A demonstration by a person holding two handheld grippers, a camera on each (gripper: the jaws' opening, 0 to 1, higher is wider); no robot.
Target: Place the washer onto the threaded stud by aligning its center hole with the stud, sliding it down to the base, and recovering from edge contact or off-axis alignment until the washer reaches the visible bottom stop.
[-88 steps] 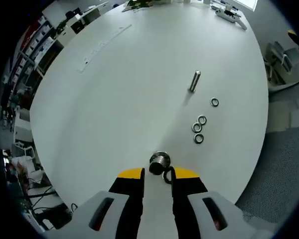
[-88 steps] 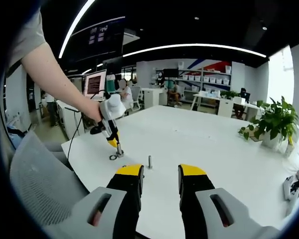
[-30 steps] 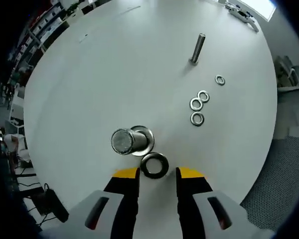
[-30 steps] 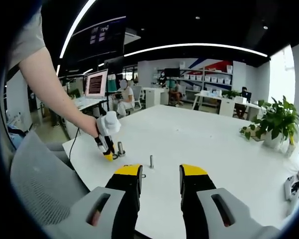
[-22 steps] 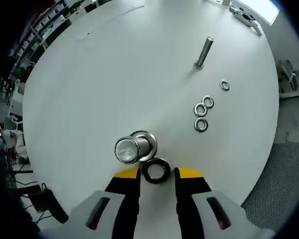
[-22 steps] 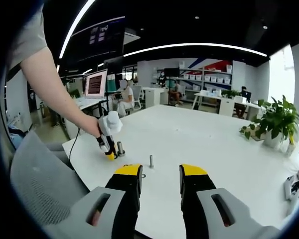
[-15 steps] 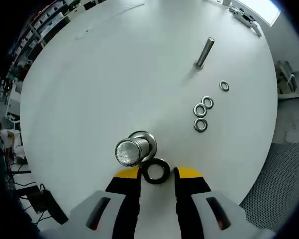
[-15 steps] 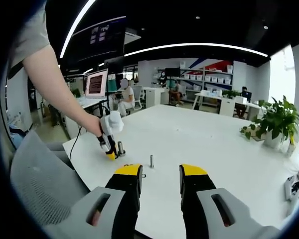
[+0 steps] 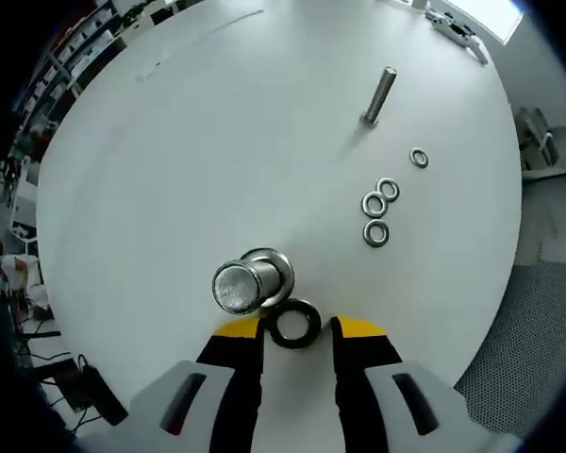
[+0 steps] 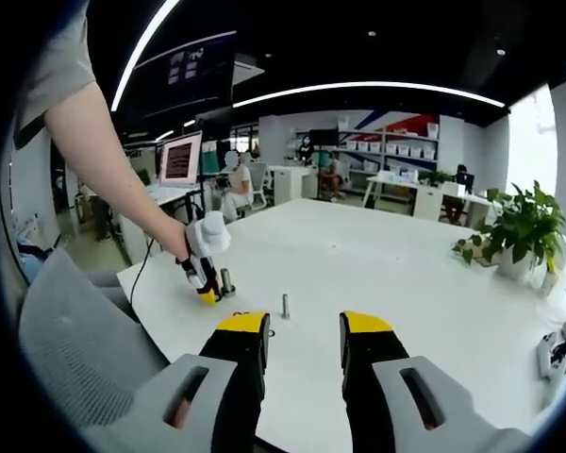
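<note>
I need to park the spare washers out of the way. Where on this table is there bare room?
The white table is bare left of the thin stud, up to its far edge. It is crowded at the four small washers and by the thick stud, where the dark washer lies at the left gripper.

No legible text in either view. Monitor screen (image 10: 179, 159) and overhead dark panel (image 10: 189, 68) carry markings (too small and blurred to read).

— We see a dark grey washer (image 9: 294, 323) and a silver threaded stud (image 9: 241, 284) on the white table (image 9: 217, 142).
— We also see yellow tips on black gripper jaws.
</note>
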